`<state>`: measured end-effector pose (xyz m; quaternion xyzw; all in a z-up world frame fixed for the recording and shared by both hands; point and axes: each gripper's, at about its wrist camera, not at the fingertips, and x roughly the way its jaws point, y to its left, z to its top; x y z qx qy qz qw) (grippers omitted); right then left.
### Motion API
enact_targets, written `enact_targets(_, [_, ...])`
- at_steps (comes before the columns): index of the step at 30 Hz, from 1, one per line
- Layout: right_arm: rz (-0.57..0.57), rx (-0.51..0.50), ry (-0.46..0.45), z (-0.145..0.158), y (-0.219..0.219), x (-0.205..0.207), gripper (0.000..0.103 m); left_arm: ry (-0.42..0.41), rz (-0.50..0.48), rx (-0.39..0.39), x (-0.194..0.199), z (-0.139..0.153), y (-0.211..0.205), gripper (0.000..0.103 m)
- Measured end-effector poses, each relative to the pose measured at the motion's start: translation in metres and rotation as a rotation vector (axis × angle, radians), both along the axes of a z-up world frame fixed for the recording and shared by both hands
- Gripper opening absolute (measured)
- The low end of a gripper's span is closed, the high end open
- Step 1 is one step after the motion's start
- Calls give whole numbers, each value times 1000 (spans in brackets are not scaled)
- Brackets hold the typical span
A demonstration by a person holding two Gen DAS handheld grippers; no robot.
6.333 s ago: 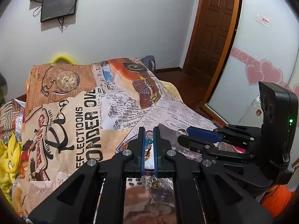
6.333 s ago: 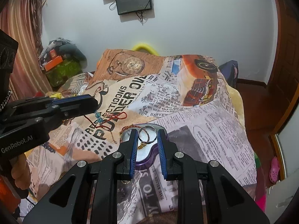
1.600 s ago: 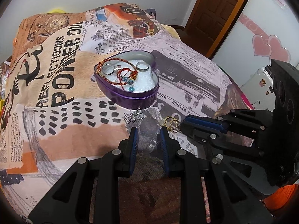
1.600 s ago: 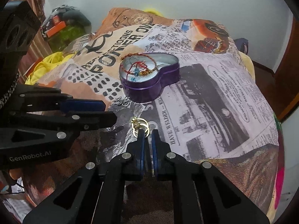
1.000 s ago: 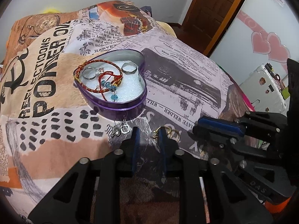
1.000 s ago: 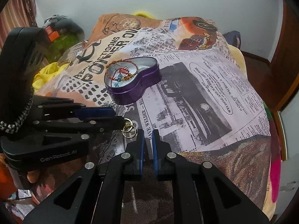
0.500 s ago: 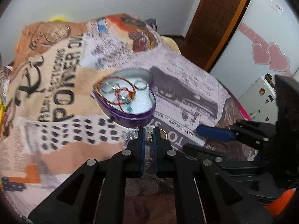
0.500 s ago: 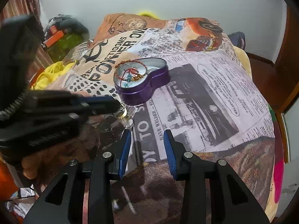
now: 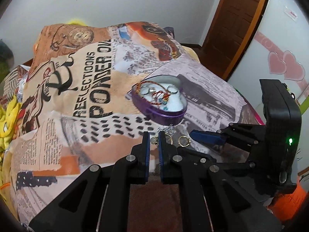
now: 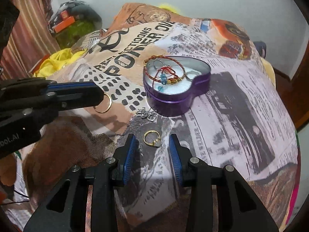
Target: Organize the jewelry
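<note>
We see a bed spread (image 10: 241,100) printed with old newspaper columns, a pocket watch and a vintage car, rumpled under both tools, and on it a purple heart-shaped tin (image 10: 176,89) lined with white foam, ahead of both pairs of fingers. In the tin lie a red braided cord bracelet (image 10: 162,65), blue beads and silver rings. Our left gripper (image 9: 154,138) has its fingers drawn narrow, pinching a gold hoop (image 10: 103,104) that hangs from their tips above the cloth. Our right gripper (image 10: 153,145) has just been easing its fingers inward, yet they stand apart, untouching, with a small gold ring (image 10: 152,138) lying on the cloth between their tips. Just beyond that ring, between the fingers and the tin, sits a little silver cluster (image 10: 145,114) whose make we cannot tell. Past the bed rises a pale wall (image 9: 135,2); to the right of the left fingers stand a brown wooden door (image 9: 237,19) and a white panel with pink hearts (image 9: 285,65); left of the right fingers we see a striped curtain (image 10: 29,29) and yellow fabric (image 10: 58,60).
</note>
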<state>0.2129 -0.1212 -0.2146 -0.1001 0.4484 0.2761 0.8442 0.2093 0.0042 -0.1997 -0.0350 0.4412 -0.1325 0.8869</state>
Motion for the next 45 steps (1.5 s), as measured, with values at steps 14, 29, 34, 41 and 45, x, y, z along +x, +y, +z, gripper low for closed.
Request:
enact_targets(14, [-7,13,-39,11,-4,-6,8,-9,11,-11,3,2,2,7])
enact_targets(29, [-83,90,-175,59,-22,7,8,-74,4,-14,21,26,-2,7])
enact_targets(34, [-90,106,-208,69,-22,13,8,-102,-1,-16,31,35,-4,7])
enact_targets(41, [-95,133,-231,77,-19,23,8,-128,-9,-18,46,41,-6,7])
enact_targets(45, [-100,145,-233,78,-17,32,8,-142,-10,-11,54,43,-7,7])
